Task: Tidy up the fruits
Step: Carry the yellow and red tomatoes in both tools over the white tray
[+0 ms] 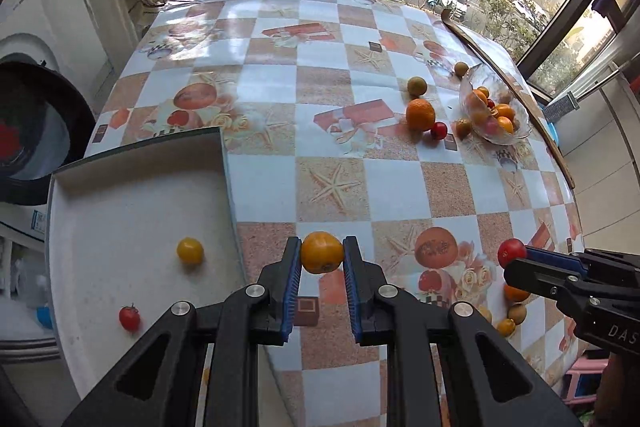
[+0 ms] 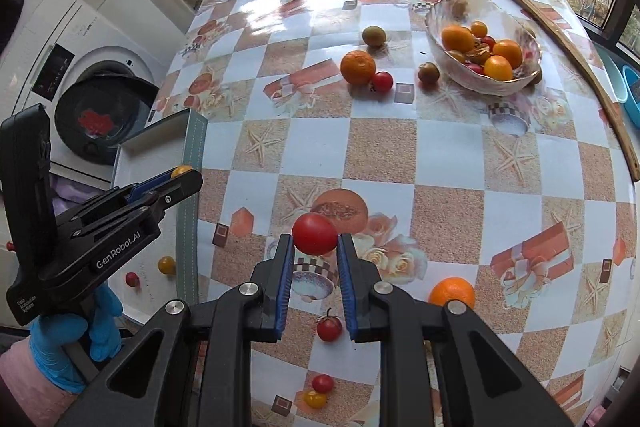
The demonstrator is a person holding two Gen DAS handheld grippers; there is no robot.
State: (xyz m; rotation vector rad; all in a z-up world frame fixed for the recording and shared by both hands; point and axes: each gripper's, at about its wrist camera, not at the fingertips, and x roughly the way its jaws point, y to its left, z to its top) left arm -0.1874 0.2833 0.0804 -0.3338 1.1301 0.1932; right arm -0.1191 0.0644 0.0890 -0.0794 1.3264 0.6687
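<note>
My left gripper (image 1: 321, 254) is shut on an orange-yellow tomato (image 1: 322, 251), held above the table just right of the white box (image 1: 120, 211). The box holds a yellow tomato (image 1: 190, 250) and a small red tomato (image 1: 129, 318). My right gripper (image 2: 315, 241) is shut on a red tomato (image 2: 315, 233) above the table's near part; it also shows in the left wrist view (image 1: 516, 259). A glass bowl (image 2: 486, 83) with several orange, yellow and red fruits stands at the far right. Beside it lie an orange (image 2: 358, 67), a red tomato (image 2: 382, 81) and brownish-green fruits (image 2: 374, 35).
Loose fruits lie near the table's front edge: an orange (image 2: 452, 291), red tomatoes (image 2: 329, 327) and a yellow one (image 2: 315, 399). A long wooden stick (image 2: 560, 39) lies along the table's right edge. A washing machine (image 2: 100, 115) stands left of the table. A window lies beyond.
</note>
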